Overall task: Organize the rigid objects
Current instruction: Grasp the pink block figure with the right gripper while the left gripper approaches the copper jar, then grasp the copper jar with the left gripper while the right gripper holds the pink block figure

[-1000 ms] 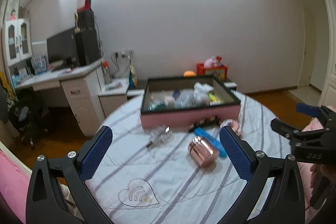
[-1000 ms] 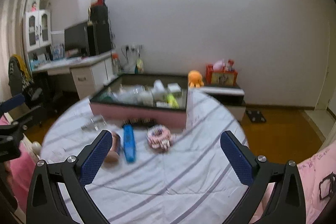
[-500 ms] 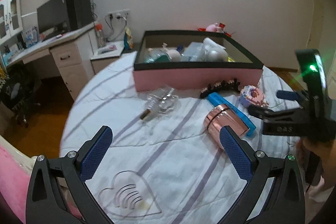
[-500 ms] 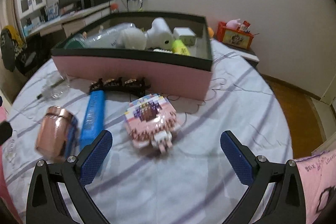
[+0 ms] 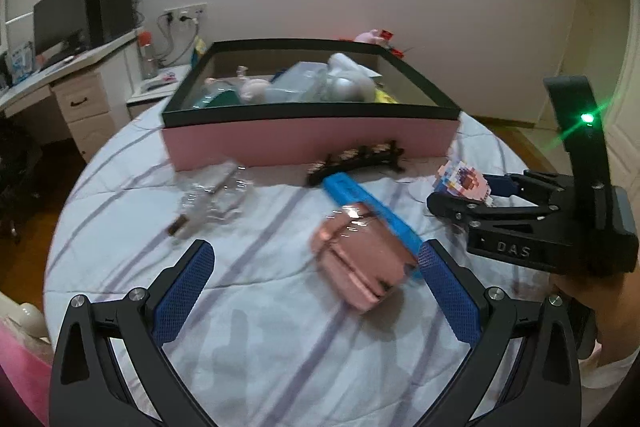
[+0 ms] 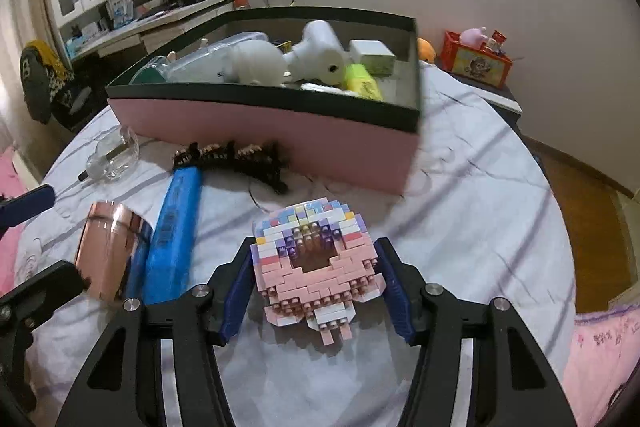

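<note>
A pink and pastel toy-brick model (image 6: 316, 267) lies on the striped cloth between the fingers of my right gripper (image 6: 316, 283). Its jaws are closing, and both blue pads (image 6: 240, 287) touch the model's sides. My left gripper (image 5: 314, 255) stands open over the cloth. A rose-gold cylinder (image 5: 360, 259) lies on its side just ahead of the left gripper's right finger, against a blue case (image 5: 372, 211). A black hair clip (image 5: 360, 163) and a clear glass bottle (image 5: 212, 199) lie in front of the pink box (image 5: 308, 143), which holds several items.
The round table (image 5: 260, 327) carries a white cloth with grey stripes. The pink box with a black rim (image 6: 260, 93) stands at the far side. A desk with a monitor (image 5: 60, 23) is at the back left. A hand (image 5: 592, 291) holds the right gripper's handle.
Both grippers came down and forward toward the table. The right gripper's fingers closed from wide open onto the sides of the brick model. The left gripper neared the rose-gold cylinder.
</note>
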Demonstrator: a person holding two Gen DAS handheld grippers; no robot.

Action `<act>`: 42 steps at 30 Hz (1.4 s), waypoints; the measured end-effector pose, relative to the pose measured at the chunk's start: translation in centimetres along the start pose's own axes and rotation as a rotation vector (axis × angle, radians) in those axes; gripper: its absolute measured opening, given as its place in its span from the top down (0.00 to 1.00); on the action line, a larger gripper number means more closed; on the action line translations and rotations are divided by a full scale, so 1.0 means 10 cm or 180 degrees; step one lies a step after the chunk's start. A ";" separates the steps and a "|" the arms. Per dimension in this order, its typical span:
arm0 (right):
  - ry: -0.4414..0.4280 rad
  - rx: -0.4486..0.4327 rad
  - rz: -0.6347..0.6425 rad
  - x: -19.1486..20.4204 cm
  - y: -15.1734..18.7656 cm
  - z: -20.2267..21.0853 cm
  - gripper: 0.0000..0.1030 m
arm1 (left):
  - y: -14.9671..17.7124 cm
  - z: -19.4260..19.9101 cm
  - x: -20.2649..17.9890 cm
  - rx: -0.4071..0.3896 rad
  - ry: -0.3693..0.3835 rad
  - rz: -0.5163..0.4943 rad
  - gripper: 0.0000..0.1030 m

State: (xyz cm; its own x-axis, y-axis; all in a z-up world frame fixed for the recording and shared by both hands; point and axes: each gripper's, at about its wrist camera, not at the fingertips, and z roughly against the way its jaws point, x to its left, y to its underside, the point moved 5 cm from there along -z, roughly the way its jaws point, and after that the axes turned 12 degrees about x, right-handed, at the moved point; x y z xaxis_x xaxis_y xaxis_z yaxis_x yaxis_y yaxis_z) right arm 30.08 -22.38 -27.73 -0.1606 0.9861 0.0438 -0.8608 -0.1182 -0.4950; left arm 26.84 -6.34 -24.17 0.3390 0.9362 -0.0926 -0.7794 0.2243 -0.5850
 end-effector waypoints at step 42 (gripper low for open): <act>0.0001 -0.0233 -0.0097 -0.03 0.20 0.16 0.43 | -0.10 -0.36 0.09 0.0272 -0.0164 0.0153 0.54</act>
State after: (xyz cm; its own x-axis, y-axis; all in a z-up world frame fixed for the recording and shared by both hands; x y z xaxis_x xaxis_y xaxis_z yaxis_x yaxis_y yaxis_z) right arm 27.61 -23.09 -27.39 -0.1346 0.9891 0.0596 -0.8277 -0.0792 -0.5555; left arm 29.84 -6.67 -26.53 0.2745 0.9586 -0.0761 -0.8369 0.1991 -0.5099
